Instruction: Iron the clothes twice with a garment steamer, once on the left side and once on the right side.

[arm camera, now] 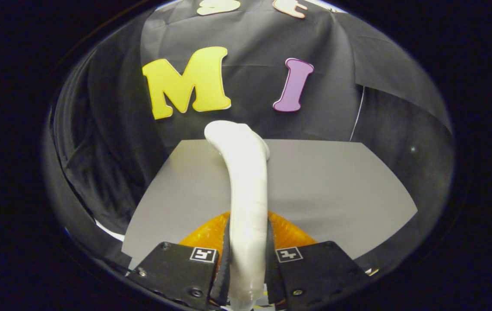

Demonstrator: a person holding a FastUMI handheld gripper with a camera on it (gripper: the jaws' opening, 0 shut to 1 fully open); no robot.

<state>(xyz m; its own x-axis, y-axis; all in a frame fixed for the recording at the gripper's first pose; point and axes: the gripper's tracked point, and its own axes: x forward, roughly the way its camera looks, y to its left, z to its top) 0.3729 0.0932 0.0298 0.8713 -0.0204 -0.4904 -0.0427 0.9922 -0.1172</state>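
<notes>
My gripper [248, 255] is shut on the white garment steamer [246, 181], both fingers pressing on its handle. The steamer's long white body runs forward from between the fingers and ends in a rounded head above the far part of the grey table [336, 190]. An orange garment [289, 235] lies on the table just under the steamer, showing on both sides of the handle right ahead of the fingers. Most of the garment is hidden behind the fingers and the steamer.
The grey table top stretches out beyond the fingers to the left and right. Black cloth walls stand behind it and on both sides. A thin white cord [357, 114] hangs down the wall at the far right.
</notes>
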